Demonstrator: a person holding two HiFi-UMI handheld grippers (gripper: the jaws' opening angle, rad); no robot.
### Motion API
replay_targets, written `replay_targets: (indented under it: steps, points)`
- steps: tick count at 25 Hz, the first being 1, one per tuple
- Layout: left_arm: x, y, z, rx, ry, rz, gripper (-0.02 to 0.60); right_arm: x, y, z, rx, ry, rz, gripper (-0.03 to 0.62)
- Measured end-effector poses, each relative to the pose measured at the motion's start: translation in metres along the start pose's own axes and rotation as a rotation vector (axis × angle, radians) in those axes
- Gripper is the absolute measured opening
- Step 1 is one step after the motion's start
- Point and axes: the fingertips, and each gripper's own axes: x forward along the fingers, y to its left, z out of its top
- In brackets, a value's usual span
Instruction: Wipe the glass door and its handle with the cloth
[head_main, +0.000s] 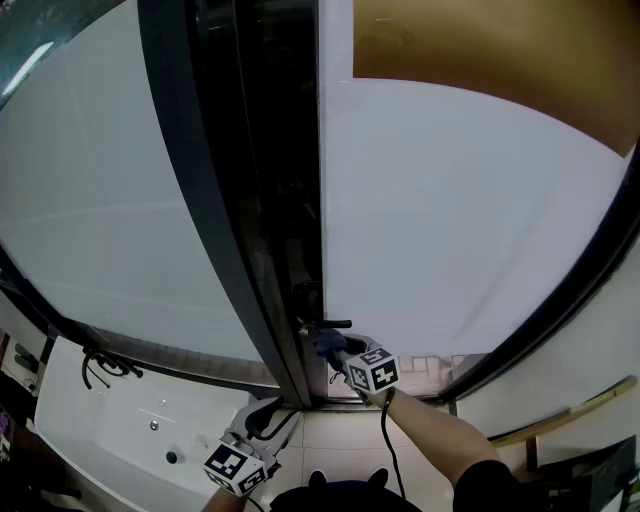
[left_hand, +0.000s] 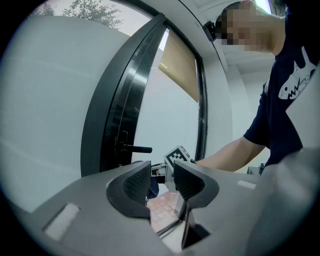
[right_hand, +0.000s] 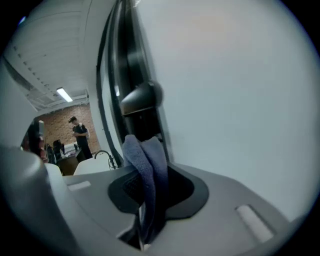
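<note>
Cloth (right_hand: 148, 167) (in right gripper (right_hand: 152, 192)) sits under handle (head_main: 330, 324), beside frame (head_main: 215, 220).

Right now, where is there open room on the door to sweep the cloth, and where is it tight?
Free: the wide glass pane, bordered by the dark door edge on its left and the tan blind above. Tight: around the lever handle, where the right tool holding the cloth sits close by. The left tool hangs open, lower.

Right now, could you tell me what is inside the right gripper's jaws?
A folded blue cloth, clamped by the right gripper. It fills the gap, so whatever lies deeper between the jaws cannot be seen.
</note>
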Motion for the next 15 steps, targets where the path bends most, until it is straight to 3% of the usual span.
replay_targets:
  steps: [3, 8, 11, 15]
  points:
    - [-0.001, -0.001, -0.002, -0.004, -0.004, -0.005, 0.138, -0.010, 0.038, 0.013, -0.164, -0.029, 0.053, 0.066]
    - [-0.002, 0.000, 0.001, -0.003, -0.010, -0.004, 0.138, -0.036, 0.113, 0.095, -0.480, -0.201, 0.116, 0.065]
    - [-0.002, -0.003, 0.000, 0.001, -0.019, -0.013, 0.138, -0.037, 0.127, 0.127, -0.742, -0.215, 0.034, 0.066]
    - [-0.003, -0.008, 0.000, 0.001, -0.014, -0.014, 0.138, -0.010, 0.116, 0.128, -0.992, -0.115, -0.056, 0.066]
